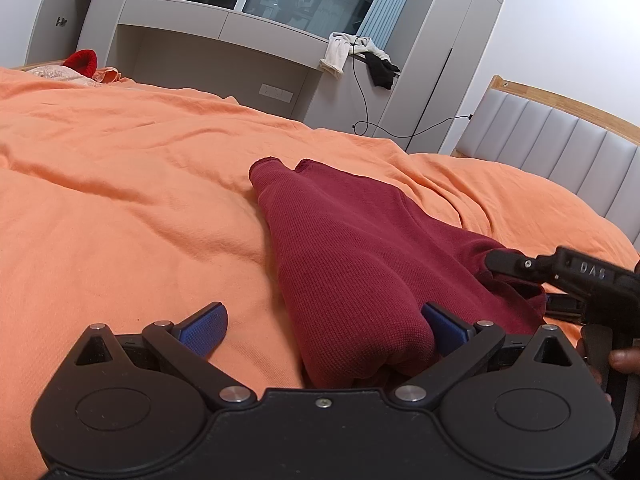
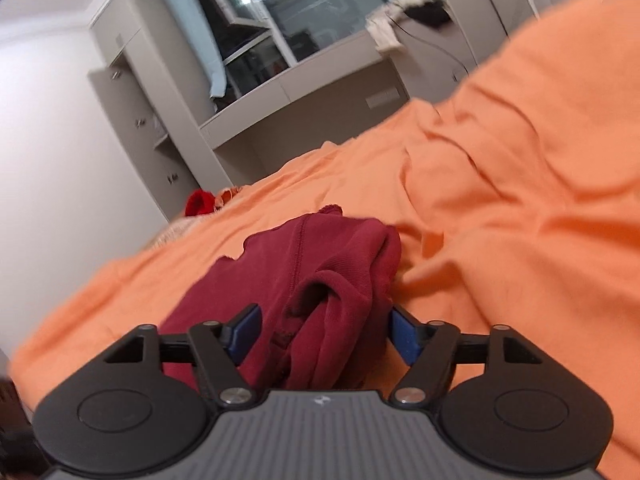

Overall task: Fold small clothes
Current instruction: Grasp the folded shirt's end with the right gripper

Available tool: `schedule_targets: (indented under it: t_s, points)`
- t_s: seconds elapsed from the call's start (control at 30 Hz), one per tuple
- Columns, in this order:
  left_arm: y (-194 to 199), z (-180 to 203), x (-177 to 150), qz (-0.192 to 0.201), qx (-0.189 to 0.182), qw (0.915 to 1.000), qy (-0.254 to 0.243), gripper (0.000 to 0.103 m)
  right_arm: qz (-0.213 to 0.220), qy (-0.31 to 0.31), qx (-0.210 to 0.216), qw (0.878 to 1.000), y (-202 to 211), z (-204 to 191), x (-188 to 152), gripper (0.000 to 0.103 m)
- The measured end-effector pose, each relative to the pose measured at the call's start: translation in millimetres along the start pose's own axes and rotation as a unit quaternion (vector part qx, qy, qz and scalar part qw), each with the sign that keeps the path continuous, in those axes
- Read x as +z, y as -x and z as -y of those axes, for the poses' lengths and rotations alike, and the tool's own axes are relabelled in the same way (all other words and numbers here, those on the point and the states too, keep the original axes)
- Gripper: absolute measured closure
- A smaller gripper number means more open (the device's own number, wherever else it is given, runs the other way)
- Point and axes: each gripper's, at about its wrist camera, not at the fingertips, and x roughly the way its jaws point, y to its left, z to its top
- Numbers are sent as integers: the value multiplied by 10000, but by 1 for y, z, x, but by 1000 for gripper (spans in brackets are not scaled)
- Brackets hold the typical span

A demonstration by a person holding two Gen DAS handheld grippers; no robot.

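A dark red knit garment (image 1: pixel 352 256) lies on the orange bed cover (image 1: pixel 120 184), partly folded, its narrow end pointing away. My left gripper (image 1: pixel 324 328) is open, its blue pads wide apart, with the garment's near folded edge against the right pad (image 1: pixel 444 326). My right gripper (image 2: pixel 324 332) is open too, its pads either side of a bunched part of the same garment (image 2: pixel 320 280). The right gripper also shows in the left wrist view (image 1: pixel 520 268) at the garment's right edge.
A red item (image 1: pixel 82 62) lies at the far edge of the bed. A grey padded headboard (image 1: pixel 560 148) is to the right. Grey built-in cabinets and a window ledge (image 1: pixel 224 32) with hanging clothes and a cable stand behind the bed.
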Motion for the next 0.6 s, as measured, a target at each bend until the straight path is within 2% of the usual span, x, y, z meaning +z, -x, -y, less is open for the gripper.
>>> schedule_targets:
  t_s: [0.13, 0.27, 0.4, 0.47, 0.6]
  points:
    - [0, 0, 0, 2, 2, 10000, -1, 0, 0, -753, 176, 9970, -5, 17, 7, 26]
    - [0, 0, 0, 0, -2, 10000, -2, 0, -53, -1467, 256, 9888, -20, 34, 13, 26]
    - [1, -1, 0, -5, -16, 10000, -19, 0, -160, -2163, 309, 9757, -36, 50, 7, 38]
    - [2, -2, 1, -11, -21, 10000, -28, 0, -187, -2145, 245, 9762, -39, 52, 5, 43]
    - [2, -4, 2, -21, -23, 10000, -37, 0, -169, -1576, -72, 9873, -38, 41, 2, 55]
